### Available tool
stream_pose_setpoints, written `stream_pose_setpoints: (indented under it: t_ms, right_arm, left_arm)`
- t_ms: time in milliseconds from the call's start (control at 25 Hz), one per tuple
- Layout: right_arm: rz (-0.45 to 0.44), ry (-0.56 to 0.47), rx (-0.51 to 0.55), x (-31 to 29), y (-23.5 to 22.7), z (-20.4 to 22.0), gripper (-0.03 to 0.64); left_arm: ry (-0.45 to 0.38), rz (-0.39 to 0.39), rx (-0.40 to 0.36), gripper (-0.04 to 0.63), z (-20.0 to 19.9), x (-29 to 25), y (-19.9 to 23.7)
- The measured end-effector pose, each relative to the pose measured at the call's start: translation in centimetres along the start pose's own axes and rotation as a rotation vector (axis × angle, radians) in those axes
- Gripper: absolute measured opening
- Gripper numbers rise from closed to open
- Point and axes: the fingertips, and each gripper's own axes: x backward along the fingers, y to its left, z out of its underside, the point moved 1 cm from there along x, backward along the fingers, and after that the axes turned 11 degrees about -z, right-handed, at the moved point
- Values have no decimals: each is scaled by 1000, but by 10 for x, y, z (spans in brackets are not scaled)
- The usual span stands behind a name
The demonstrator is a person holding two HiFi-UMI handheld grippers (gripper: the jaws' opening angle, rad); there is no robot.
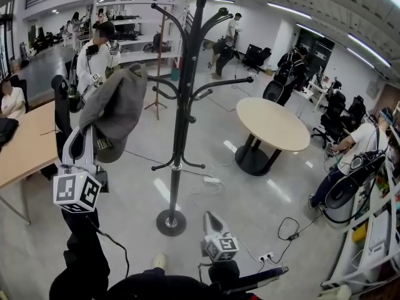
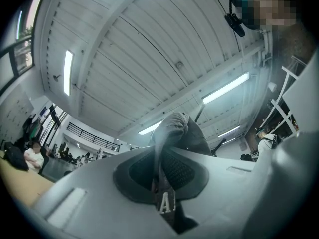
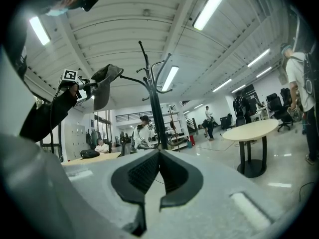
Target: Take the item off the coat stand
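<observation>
cap (image 1: 115,108): grey | coat stand (image 1: 181,124): blk | rnd table (image 1: 275,127): beige top, blk base

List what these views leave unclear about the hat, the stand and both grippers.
- Hat: whether it hangs clear of the coat stand. In the head view and the right gripper view the two are too close to tell.
- Strap lettering: left gripper view, cut short by the left gripper's jaws.
- Coat stand base: right gripper view, behind the right gripper's body.
- Coat stand: left gripper view, mostly behind the hat.
</observation>
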Motion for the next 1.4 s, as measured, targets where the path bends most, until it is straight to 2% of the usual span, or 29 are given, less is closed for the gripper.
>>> stream_pose_setpoints:
  t_ms: [360, 720, 1400]
  right_arm:
    - [-37, 22, 5, 27, 9, 6, 2]
    - [-42, 42, 9, 60, 17, 15, 2]
    - [-69, 43, 17, 98, 33, 25, 2]
  left_arm:
    - [13, -13, -1, 26, -12, 30, -4]
    - [54, -5, -6, 26, -6, 67, -15]
    - [179, 17, -25, 26, 33, 144, -46]
